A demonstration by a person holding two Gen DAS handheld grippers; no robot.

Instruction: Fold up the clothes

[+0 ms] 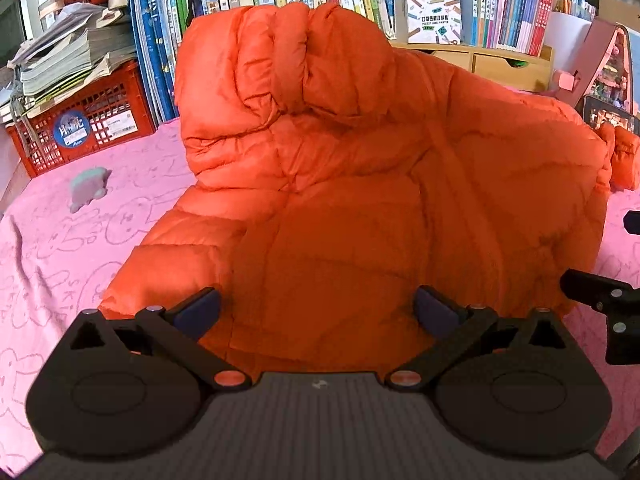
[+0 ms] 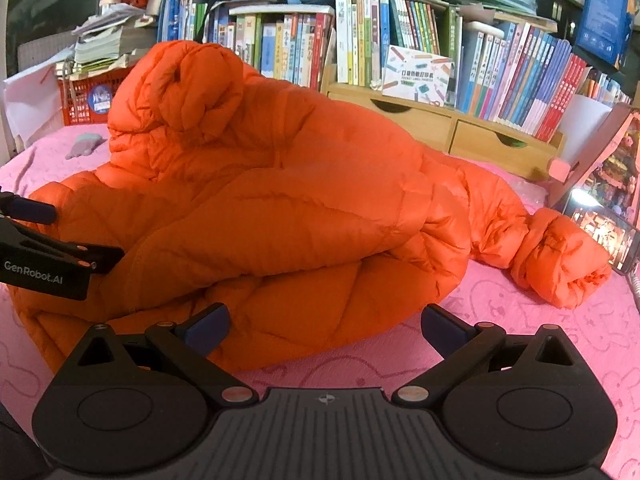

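Lying across the pink bedspread (image 2: 500, 320), the orange puffer jacket (image 1: 360, 200) takes almost the whole surface, with its hood (image 1: 280, 52) standing up toward the bookshelf (image 2: 400, 40) and one sleeve (image 2: 560, 264) stretched out to the right, its cuff rolled near a tablet (image 2: 600, 236).

I judge the fold is only begun: the near hem looks doubled, the sleeve is not yet brought in.

The left gripper (image 1: 318, 308) hovers just over the near part of the jacket, its fingers spread wide and grasping nothing. The right gripper (image 2: 324, 324) is also released and empty, above the lower edge of the jacket, where the fabric meets the bedspread.

To do this step well, I think each gripper should bite a thick edge, not the slippery puffed middle, and both should lift together so the padding does not slide. A small grey toy (image 1: 89, 190) lies well apart on the left.
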